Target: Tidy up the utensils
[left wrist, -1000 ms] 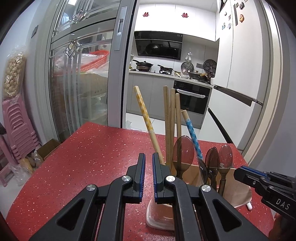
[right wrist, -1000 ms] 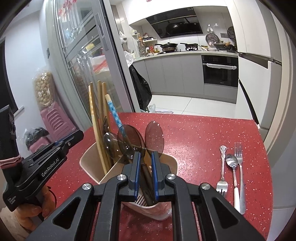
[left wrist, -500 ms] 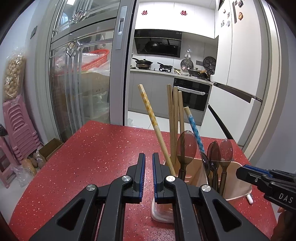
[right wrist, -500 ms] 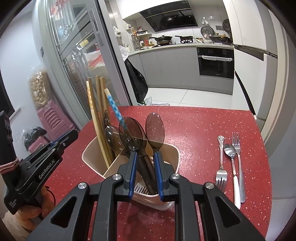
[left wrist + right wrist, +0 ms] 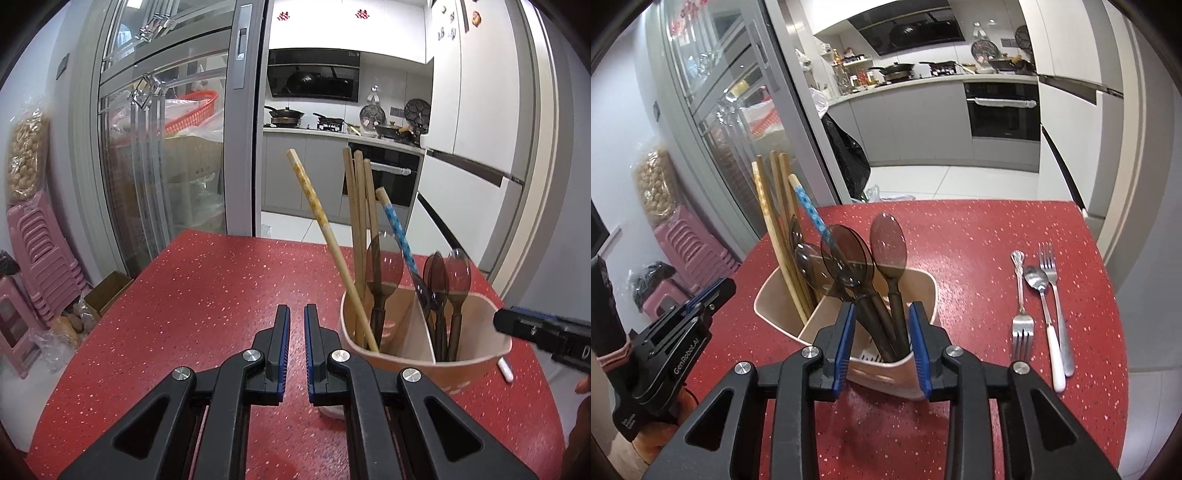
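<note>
Right gripper (image 5: 881, 345) jaws just been opening, brown translucent plastic spoons (image 5: 866, 258) released, standing in beige divided holder (image 5: 925, 291). Left gripper (image 5: 296, 347) clenched, empty. Remaining steel forks and spoon (image 5: 1039, 295) on red table (image 5: 967, 236): stiff, thin, likely slippery; pinch mid-handle.

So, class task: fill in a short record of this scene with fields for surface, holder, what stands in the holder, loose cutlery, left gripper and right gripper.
surface: red speckled table
holder: beige divided utensil holder on the table
in holder: chopsticks in one compartment, brown translucent spoons upright, bowls up
loose cutlery: two forks and a white-handled spoon flat on the table, beside the holder
left gripper: shut, nothing between its jaws
right gripper: open, jaws just opening, spoon handles between them, not pressed
</note>
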`<state>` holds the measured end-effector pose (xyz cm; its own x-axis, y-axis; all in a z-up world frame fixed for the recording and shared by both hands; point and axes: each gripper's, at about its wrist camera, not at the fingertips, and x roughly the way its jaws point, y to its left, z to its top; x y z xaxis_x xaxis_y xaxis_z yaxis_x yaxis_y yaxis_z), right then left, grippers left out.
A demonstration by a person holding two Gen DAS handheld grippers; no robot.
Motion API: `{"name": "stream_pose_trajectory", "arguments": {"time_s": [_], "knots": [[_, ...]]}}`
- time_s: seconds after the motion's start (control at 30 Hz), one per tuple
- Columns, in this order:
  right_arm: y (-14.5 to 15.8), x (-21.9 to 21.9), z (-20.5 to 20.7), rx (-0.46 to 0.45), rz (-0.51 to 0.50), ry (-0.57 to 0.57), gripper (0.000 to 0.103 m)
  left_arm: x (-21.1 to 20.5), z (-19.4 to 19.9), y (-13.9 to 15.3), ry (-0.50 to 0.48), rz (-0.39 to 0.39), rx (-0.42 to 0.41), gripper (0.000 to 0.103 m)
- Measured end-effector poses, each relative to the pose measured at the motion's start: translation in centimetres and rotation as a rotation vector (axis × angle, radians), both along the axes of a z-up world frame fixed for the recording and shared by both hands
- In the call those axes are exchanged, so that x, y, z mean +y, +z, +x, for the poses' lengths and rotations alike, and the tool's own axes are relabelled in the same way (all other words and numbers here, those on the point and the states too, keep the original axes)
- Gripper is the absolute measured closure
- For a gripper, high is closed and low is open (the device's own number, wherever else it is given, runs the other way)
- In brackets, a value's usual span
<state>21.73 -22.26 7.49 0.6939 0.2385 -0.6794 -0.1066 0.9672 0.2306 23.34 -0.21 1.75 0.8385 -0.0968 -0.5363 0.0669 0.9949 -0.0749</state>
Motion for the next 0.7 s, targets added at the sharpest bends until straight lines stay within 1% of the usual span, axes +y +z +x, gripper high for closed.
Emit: {"name": "stream_pose_trajectory", "arguments": {"time_s": [0.1,0.17,0.27,0.33,0.47,0.57,0.7], "knots": [[0.0,-0.2,-0.6,0.018,0.011,-0.008,0.067,0.1,-0.7,-0.4,-0.002,0.013,0.019,0.072],[0.0,-0.1,-1.1,0.023,0.009,-0.006,0.06,0.4,-1.1,-0.7,0.003,0.015,0.041,0.072],[0.1,0.1,-1.8,0.027,0.0,-0.002,0.058,0.8,-1.7,-1.2,0.02,0.019,0.065,0.072],[0.0,0.1,-2.4,0.036,-0.006,-0.009,0.057,1.1,-2.2,-1.5,0.042,0.03,0.075,0.072],[-0.6,-0.1,-3.2,0.06,0.006,-0.023,0.056,1.3,-3.0,-2.3,0.032,0.029,0.1,0.072],[-1.2,-0.1,-3.6,0.084,0.004,-0.033,0.056,1.3,-3.5,-2.8,0.023,0.038,0.111,0.072],[-1.7,0.0,-4.0,0.108,-0.006,-0.044,0.056,1.2,-4.1,-3.3,0.003,0.028,0.138,0.072]]}}
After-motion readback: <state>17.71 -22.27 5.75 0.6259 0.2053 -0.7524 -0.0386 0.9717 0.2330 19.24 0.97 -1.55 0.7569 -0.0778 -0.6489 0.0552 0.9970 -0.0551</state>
